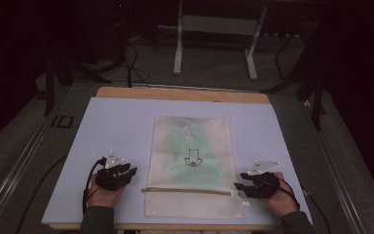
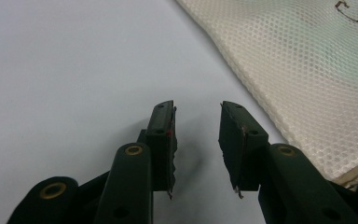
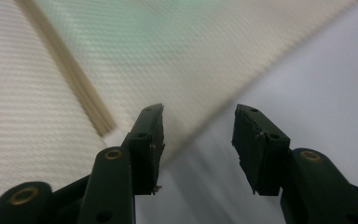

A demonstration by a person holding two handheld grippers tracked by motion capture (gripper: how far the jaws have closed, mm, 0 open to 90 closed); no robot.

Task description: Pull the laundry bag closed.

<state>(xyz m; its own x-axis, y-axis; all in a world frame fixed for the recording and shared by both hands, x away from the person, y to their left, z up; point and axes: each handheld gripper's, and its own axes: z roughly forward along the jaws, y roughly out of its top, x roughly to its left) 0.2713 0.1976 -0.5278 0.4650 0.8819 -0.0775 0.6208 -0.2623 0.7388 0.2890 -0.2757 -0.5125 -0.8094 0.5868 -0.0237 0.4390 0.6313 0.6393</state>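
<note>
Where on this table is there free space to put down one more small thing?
The mat is bare on the strip between its left edge and the mesh bag, beyond the left hand-held gripper. A matching strip lies right of the bag, beyond the right hand-held gripper. A band runs along the far edge. The near corners are crowded by both hands.
</note>
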